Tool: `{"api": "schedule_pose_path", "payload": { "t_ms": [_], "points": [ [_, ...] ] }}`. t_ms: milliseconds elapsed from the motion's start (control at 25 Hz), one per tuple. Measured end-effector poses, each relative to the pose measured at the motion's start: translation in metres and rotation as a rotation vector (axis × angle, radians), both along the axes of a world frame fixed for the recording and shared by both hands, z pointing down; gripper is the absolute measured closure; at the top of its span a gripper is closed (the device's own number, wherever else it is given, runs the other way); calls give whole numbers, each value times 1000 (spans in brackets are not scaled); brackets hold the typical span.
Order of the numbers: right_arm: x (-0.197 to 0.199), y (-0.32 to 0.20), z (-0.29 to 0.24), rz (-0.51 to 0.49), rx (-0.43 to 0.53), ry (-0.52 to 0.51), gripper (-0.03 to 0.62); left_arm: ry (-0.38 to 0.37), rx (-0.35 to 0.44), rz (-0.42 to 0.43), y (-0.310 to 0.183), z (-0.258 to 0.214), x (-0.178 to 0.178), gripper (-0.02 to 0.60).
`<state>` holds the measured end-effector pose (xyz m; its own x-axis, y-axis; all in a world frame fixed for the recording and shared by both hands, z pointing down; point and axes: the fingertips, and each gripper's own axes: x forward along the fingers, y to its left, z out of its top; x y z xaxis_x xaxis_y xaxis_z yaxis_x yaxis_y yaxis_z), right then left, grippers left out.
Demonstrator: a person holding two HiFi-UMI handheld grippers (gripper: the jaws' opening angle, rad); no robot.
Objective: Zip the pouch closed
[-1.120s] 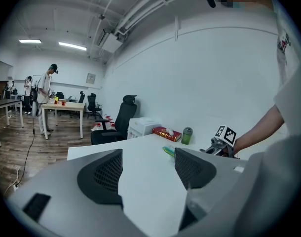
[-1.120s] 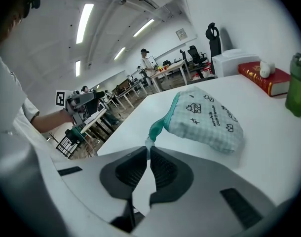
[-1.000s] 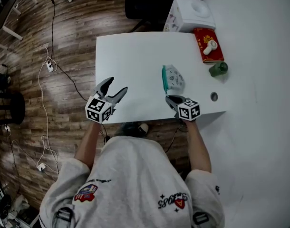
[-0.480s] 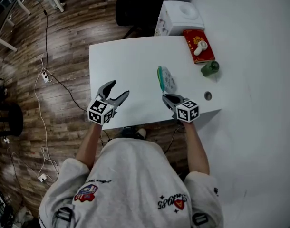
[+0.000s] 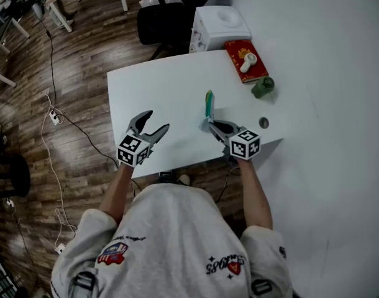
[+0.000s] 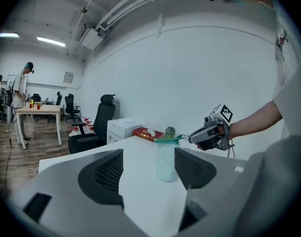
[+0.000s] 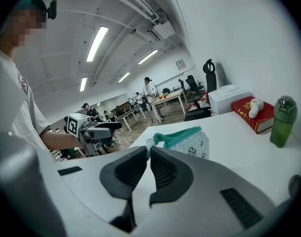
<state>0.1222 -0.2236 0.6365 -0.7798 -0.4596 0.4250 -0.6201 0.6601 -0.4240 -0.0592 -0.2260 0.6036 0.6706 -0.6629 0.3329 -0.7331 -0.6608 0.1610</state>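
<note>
- The pouch (image 5: 209, 104) is over the right half of the white table (image 5: 152, 92), upright, with its teal zipper strip (image 7: 182, 135) along the top. From the left gripper view we cannot tell whether its bottom rests on the table or hangs just above it.
- The right gripper (image 5: 210, 124) has its jaws closed together on a small pale tab at the near end of the zipper strip. We cannot tell whether that tab is the slider pull or only an end corner of the pouch.
- The left gripper (image 5: 157, 120) has its jaws wide apart with nothing in them. It is well apart from the pouch and pointing toward it.
- We judge the pouch light and soft. It is a thin, pale, printed fabric body that sags under the strip, so it should fold and swing rather than resist a pull.
- Zipping needs a counter-hold, so we would have the left gripper pinch the far end of the strip, on the fabric just beside the teeth. That keeps the zipper line taut and straight.
- The slider pull is small, so the pads must close squarely on it, or it may slip out.
- Pulling against slack fabric risks bunching and jamming the slider.
</note>
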Motion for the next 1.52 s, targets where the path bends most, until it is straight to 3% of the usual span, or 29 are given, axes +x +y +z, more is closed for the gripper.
{"api": "schedule_pose_path", "payload": {
  "t_ms": [240, 760, 1080, 1240, 1400, 1520],
  "points": [
    [5, 2, -38, -5, 35, -52, 569, -4, 21, 33, -2, -10, 10, 259],
    [0, 18, -126, -20, 98, -316, 572, 11, 75, 88, 10, -39, 30, 259],
    [3, 22, -114, -28, 88, -270, 572, 9, 73, 113, 13, -39, 46, 259],
    [4, 25, -112, -37, 73, -299, 572, 3, 77, 125, 14, -40, 51, 259],
    [2, 32, -116, -65, 44, -357, 572, -10, 145, 167, 18, -53, 61, 270],
    [0, 36, -120, -89, 42, -370, 572, -22, 223, 229, 23, -73, 76, 338]
  ]
}}
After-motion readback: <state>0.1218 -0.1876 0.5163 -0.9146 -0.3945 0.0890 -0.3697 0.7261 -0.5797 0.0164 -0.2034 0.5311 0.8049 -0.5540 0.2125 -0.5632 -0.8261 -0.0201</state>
